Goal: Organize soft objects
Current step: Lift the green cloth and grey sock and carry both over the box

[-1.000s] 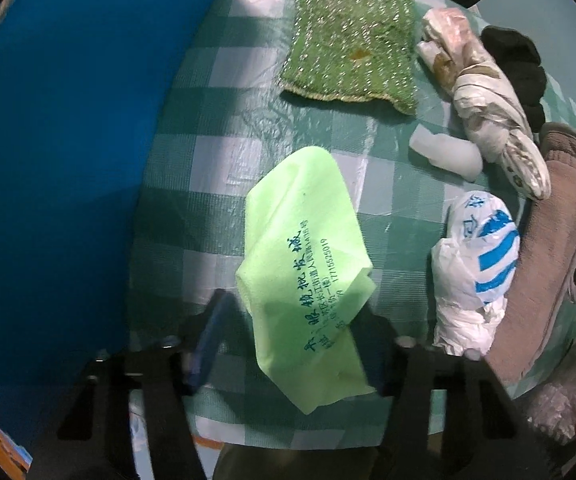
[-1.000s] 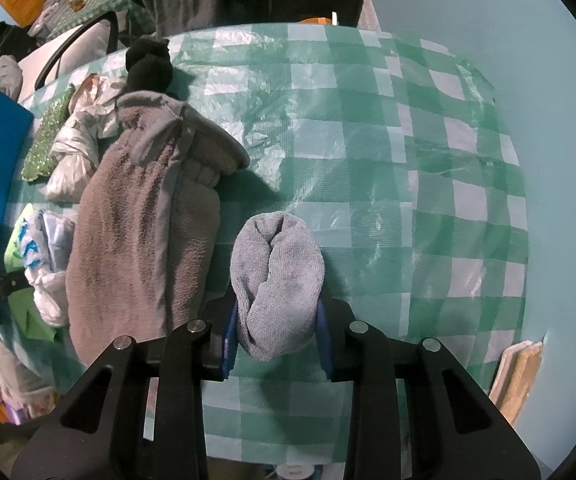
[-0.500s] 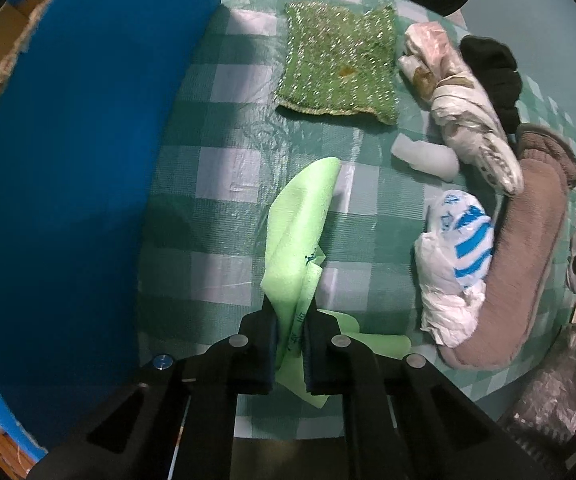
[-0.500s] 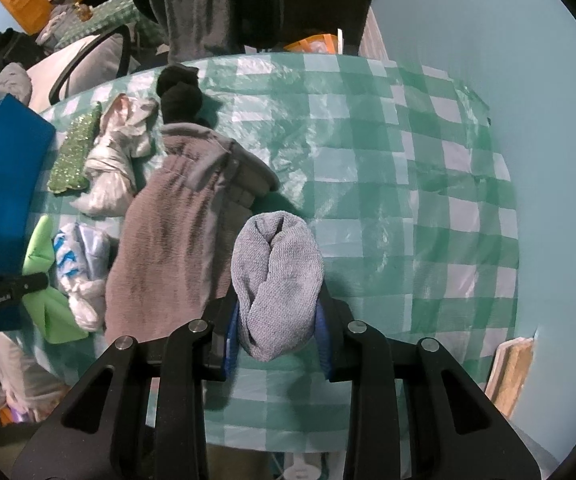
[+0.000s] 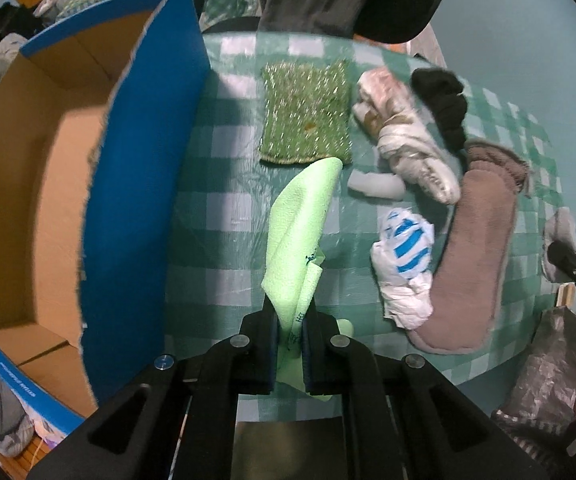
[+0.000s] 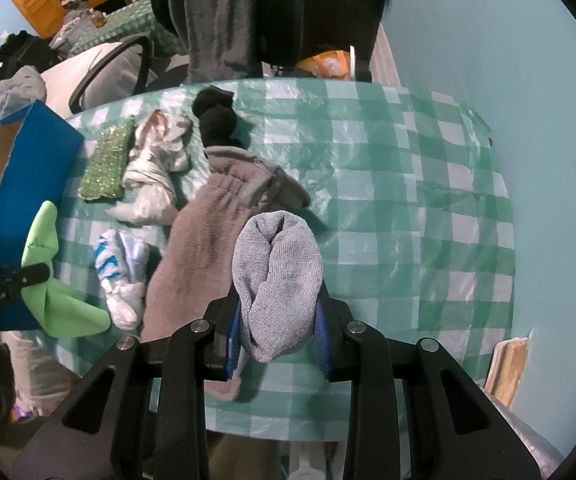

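Left wrist view — green cloth [image 5: 302,232] pinched between left gripper [image 5: 290,334] fingers.

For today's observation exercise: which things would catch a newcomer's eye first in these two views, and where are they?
The bright lime-green cloth stands out, pinched in the left gripper above the checked table. Beside it at the left stands an open blue cardboard box. In the right wrist view, the right gripper clamps a rolled grey towel.

Checked table [image 6: 428,208] bears sponge [image 5: 306,118], socks [image 6: 217,118].
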Available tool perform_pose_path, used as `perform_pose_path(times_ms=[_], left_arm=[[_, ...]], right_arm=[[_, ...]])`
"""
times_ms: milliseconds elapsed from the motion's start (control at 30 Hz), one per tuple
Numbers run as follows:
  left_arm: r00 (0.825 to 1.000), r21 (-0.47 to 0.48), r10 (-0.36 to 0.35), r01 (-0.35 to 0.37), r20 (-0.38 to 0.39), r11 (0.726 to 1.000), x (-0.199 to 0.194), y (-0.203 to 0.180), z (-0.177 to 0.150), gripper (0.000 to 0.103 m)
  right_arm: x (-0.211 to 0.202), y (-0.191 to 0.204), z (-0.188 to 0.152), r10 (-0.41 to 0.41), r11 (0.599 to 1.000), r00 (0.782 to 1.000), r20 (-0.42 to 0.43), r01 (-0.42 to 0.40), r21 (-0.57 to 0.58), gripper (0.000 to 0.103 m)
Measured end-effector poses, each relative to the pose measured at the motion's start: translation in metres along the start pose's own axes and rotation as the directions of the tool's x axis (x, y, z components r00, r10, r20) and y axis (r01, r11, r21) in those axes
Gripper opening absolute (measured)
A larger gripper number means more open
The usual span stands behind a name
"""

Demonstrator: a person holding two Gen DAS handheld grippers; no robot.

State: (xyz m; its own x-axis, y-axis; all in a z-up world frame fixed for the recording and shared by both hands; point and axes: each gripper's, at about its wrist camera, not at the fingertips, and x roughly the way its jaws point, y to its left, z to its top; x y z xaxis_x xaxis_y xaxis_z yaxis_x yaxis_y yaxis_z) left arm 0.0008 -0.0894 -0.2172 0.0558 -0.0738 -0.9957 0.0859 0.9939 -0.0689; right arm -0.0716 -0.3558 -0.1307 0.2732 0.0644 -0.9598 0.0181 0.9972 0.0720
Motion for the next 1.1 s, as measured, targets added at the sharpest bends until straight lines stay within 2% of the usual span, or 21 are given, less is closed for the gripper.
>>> perform_pose_path(times_ms=[300, 700, 1100], left_arm=[[0.996, 0.026, -0.012, 0.010, 0.083, 1.000, -0.060, -0.007, 0.003, 0.009], [0.986, 0.026, -0.029, 0.025, 0.164, 0.999, -0.104, 0.004, 0.007, 0.009], [0.976, -0.007, -0.029, 0.031, 0.215, 1.000, -0.130, 0.020, 0.004, 0.009]], right_arm=[[-0.020, 0.019, 0.006, 0.025, 0.999, 0.999, 0.044, -0.024, -0.025, 0.029], [-0.044, 0.046, 0.018, 0.058, 0.997, 0.994, 0.092, -0.053, -0.061, 0.029], [-0.060, 0.080, 0.029, 0.096, 0.989, 0.988, 0.119, -0.081, -0.124, 0.029]])
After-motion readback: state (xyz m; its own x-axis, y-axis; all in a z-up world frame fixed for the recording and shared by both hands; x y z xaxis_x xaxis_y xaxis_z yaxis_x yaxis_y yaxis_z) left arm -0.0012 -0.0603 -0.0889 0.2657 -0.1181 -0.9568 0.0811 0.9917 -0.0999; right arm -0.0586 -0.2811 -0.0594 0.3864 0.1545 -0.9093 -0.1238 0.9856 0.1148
